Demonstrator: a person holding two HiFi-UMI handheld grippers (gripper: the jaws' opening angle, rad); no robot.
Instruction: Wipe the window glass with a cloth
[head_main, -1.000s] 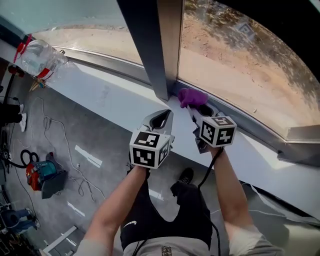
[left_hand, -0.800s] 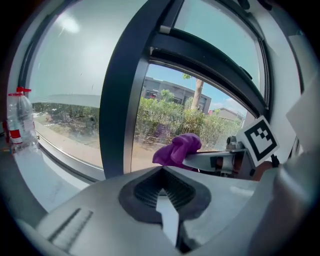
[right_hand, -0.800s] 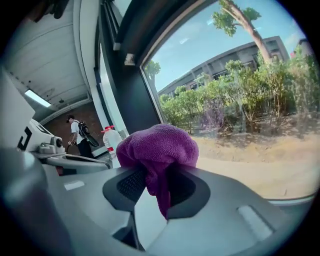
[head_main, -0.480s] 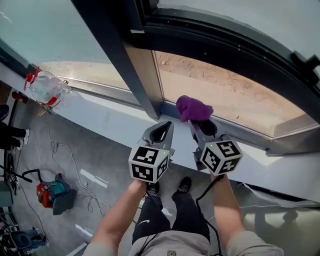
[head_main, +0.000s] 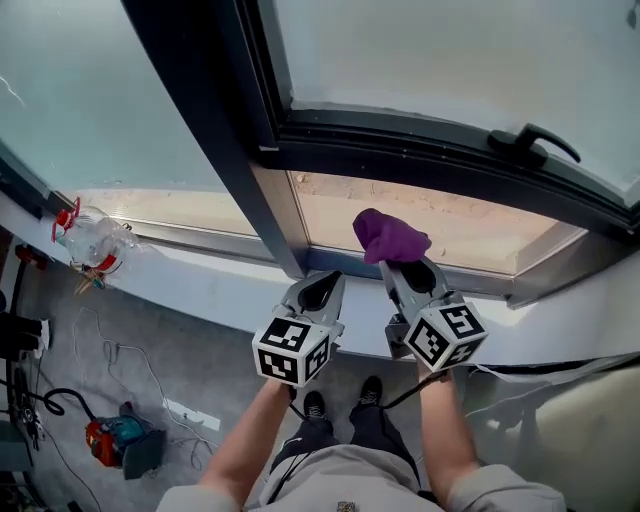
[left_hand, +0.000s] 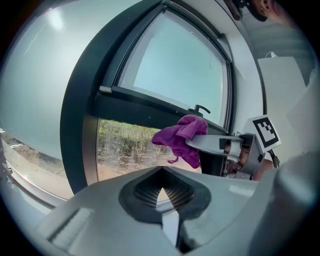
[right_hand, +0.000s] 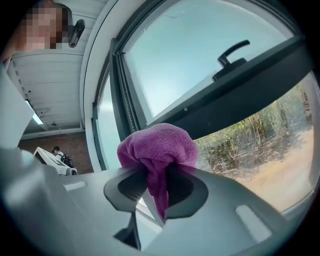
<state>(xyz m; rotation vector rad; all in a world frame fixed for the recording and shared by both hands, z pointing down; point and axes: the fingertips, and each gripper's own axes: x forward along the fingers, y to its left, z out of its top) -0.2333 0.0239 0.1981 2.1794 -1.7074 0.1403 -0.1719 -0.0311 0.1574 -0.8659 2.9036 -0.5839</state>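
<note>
A bunched purple cloth (head_main: 388, 236) sticks out of my right gripper (head_main: 398, 262), whose jaws are shut on it; the same cloth (right_hand: 156, 150) fills the right gripper view and shows as a purple wad (left_hand: 181, 139) in the left gripper view. The cloth is held up in front of the lower window pane (head_main: 440, 225), just below the dark crossbar (head_main: 420, 150); whether it touches the glass I cannot tell. My left gripper (head_main: 318, 288) is beside it to the left, shut and empty, near the dark upright frame post (head_main: 225, 130).
A black window handle (head_main: 530, 140) sits on the crossbar at the right. A clear plastic bottle with red trim (head_main: 88, 240) lies on the white sill (head_main: 200, 275) at the left. Cables and a red-teal tool (head_main: 115, 440) lie on the floor below.
Both grippers have risen from the sill up along the window, the right one carrying the purple cloth; the view has tilted up, now showing the crossbar and handle.
</note>
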